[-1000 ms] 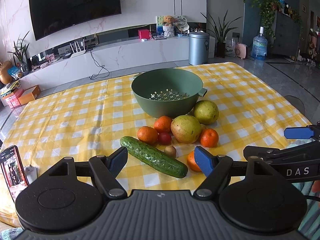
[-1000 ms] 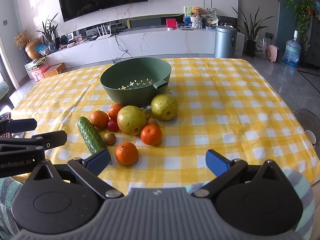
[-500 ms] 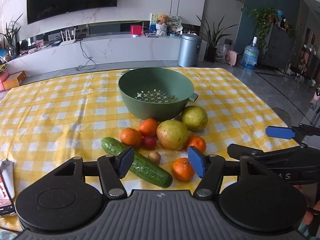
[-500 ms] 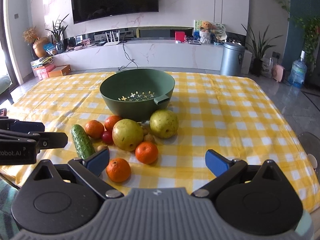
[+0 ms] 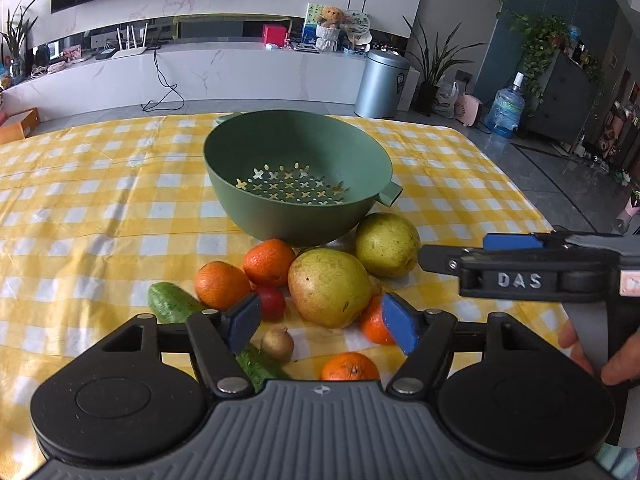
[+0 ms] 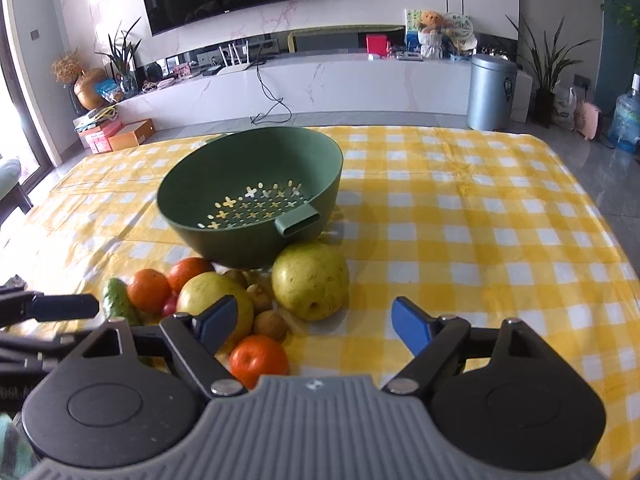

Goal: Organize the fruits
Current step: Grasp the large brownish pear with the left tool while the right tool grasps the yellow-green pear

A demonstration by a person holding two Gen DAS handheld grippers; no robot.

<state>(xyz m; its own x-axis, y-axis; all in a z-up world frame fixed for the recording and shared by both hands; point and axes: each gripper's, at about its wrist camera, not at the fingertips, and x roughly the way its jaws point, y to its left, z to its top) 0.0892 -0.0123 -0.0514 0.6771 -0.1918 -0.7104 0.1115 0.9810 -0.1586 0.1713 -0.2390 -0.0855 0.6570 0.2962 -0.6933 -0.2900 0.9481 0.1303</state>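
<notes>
Hovering over the fruit pile: left hand-held gripper point(image 5: 320, 318), blue flat pads on black linkage arms, ribbed grey body below. Jaws spread, nothing pinched; they have just been opening, and the near pear point(image 5: 329, 287) sits in line between the pads without contact. Right hand-held gripper point(image 6: 314, 324), same build, also released and holding nothing; its jaws have just been closing, with only bare cloth and the far pear point(image 6: 310, 281) ahead of the gap.

Landmark: green colander point(image 5: 298, 184), matte plastic, round bowl, cross-shaped drain holes in the floor, stubby rectangular spout on its near side. It holds no fruit. It stands on the tabletop point(image 5: 80, 200) under a yellow-and-white checked cloth, faintly creased.

All produce lies on the cloth just in front of the colander:
- two yellow-green pears, speckled skin, the far one nearly under the spout
- four dimpled oranges; the nearest orange point(image 5: 350, 366) is at the gripper body's edge
- small glossy red fruit point(image 5: 272, 303) among them
- bumpy dark green cucumber point(image 5: 176, 306), left of the pile, partly behind the left pad
- brown oval fruit point(image 5: 277, 345), dull skin

View differences: left wrist view shows the right gripper side-on, lettered "DAS", with fingers of a hand point(image 5: 588, 354) on its grip. Right wrist view shows several more small brown fruits point(image 6: 260, 294) tucked between the pears, hidden from the left view.
</notes>
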